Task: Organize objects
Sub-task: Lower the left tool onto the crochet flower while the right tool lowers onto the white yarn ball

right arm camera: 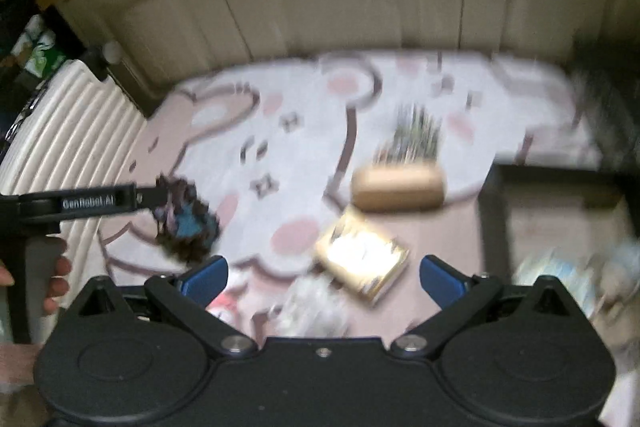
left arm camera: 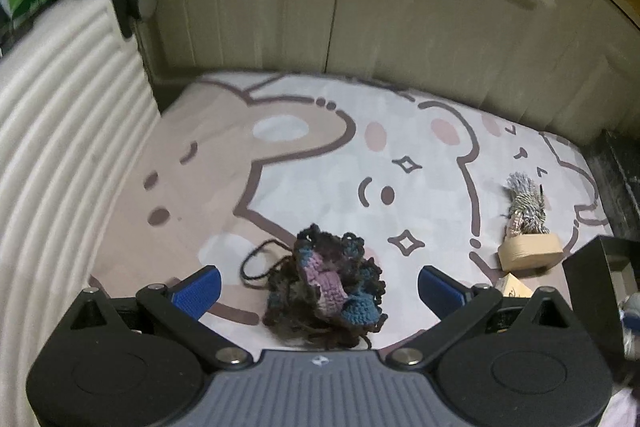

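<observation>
Left wrist view. Left tool: blue pads spread wide apart, nothing clamped. Crocheted piece: dark, blue and pink yarn, bunched on the bear-print mat, lying between the pads but touching neither; a loose yarn strand looped off its left side. Wooden block: well right of the crocheted piece, with a grey twisted cord bundle just behind it. Black box: right of the block, at the frame edge.

Right wrist view, heavily blurred. Right tool: pads apart, empty. Small yellow box: just ahead of it, in front of the wooden block. Crocheted piece: far left, under the left tool's tip.

Risks, as judged: closing on soft yarn could catch only an outer frill, letting the piece sag or slip free; the trailing strand could snag or drag; blur suggested fast right-side motion, risking a knock to the yellow box.
</observation>
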A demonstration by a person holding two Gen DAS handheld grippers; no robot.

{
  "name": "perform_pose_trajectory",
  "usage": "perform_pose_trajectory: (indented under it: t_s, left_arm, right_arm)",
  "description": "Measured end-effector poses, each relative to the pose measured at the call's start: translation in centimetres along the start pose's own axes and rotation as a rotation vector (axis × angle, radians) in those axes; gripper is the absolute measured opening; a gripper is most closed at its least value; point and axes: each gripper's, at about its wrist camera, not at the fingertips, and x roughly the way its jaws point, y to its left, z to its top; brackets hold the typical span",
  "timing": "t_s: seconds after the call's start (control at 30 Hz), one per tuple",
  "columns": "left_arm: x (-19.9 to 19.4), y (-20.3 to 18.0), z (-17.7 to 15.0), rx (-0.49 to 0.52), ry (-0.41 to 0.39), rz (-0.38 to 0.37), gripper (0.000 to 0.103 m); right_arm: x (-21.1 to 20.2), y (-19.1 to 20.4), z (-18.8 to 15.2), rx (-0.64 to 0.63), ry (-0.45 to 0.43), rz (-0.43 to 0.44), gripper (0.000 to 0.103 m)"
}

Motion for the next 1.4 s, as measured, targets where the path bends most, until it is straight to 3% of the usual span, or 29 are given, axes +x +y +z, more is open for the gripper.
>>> perform_pose_trajectory:
  t_s: [0.2, 0.37, 0.57, 0.67, 0.93, 1.1, 1.4]
  left_arm:
    - [2.5, 0.6, 0.0, -0.060, 0.079, -0.010, 0.103]
    - [4.2, 0.8, -0.1, -0.084, 0.122, -0.026, 0.101]
    - [6.0, 0.9, -0.5, -0.094, 0.160, -0.017, 0.095]
    - [6.9, 1.0, -0.6, -0.103, 0.177, -0.028, 0.092]
    - [8.3, 1.4, -1.0, -0.134, 0.193, -0.043, 0.080]
    - [7.9, 1.3, -0.7, -0.132, 0.186, -0.052, 0.059]
    - [5.1, 0.6, 0.0, -0.096, 0.122, -0.060, 0.055]
  right_arm:
    - [3.2, -0.1, -0.6, 0.052, 0.122, -0.046, 0.094]
    - [5.2, -0.8, -0.9, 0.123, 0.205, -0.016, 0.086]
    - [7.2, -0.2, -1.6, 0.089, 0.269, -0.035, 0.069]
    - [7.8, -0.2, -1.6, 0.085, 0.288, -0.025, 0.067]
    - [8.2, 0.3, -1.4, 0.054, 0.297, 0.000, 0.050]
    - [8.0, 0.0, -1.2, 0.066, 0.302, 0.014, 0.045]
    - [5.8, -0.1, 0.1, 0.096, 0.207, 0.077, 0.043]
